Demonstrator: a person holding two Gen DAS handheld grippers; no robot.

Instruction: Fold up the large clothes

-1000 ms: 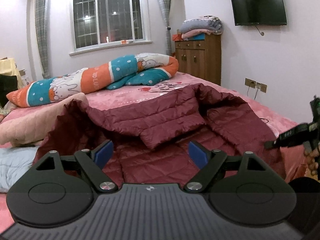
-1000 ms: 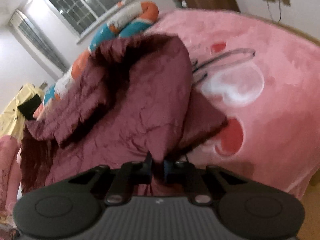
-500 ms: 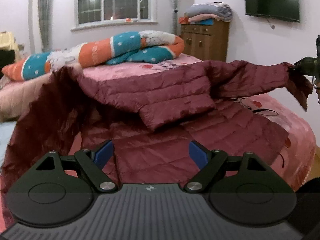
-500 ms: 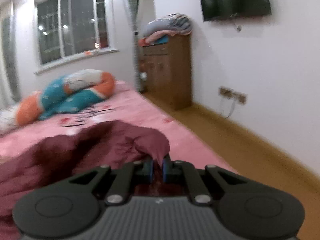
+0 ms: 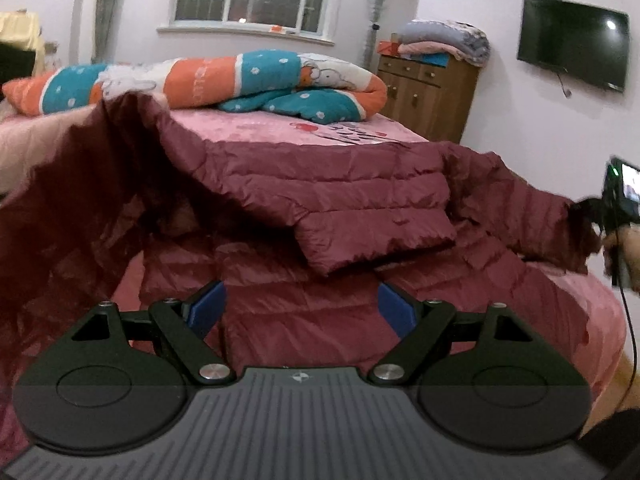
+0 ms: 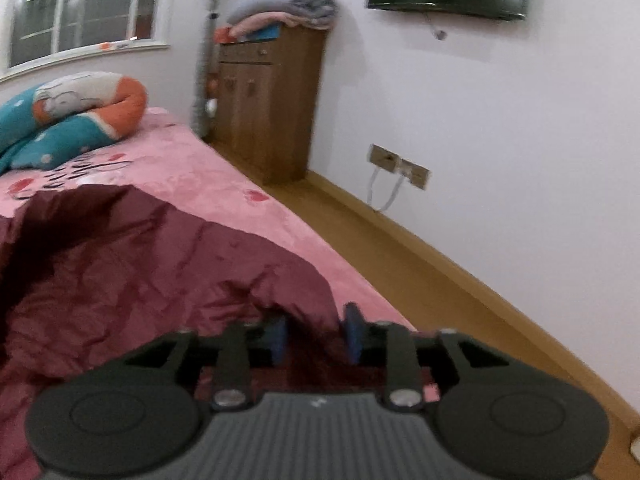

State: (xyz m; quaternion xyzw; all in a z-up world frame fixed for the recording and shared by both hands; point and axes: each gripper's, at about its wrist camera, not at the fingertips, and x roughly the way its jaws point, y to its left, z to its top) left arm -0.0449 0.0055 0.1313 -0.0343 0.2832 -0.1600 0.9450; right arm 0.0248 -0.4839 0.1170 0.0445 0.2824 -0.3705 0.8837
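A maroon quilted jacket (image 5: 344, 200) lies spread across the pink bed (image 5: 256, 128), covering most of the near half and reaching toward the bed's right edge. One sleeve is folded across the body, its cuff lying near the middle of the jacket, while the fabric on the left side stands raised in a loose, dark fold. The left gripper (image 5: 302, 310) hovers over the near hem with its blue pads wide apart and nothing between them. The right gripper (image 6: 316, 338) is at the bed's right edge, where a sleeve end (image 6: 308, 352) sits between its blue pads; the jaws are opening and a gap shows beside each pad, so the cloth is no longer pinched. In the left wrist view that gripper appears at the far right, with a hand (image 5: 624, 248) behind it and the sleeve stretched out toward it. A rolled orange, teal and white quilt (image 5: 224, 80) lies along the far edge of the bed. A wooden cabinet (image 6: 268, 100) topped with folded blankets stands beyond the far right corner, and a television (image 5: 572, 54) hangs on the wall.
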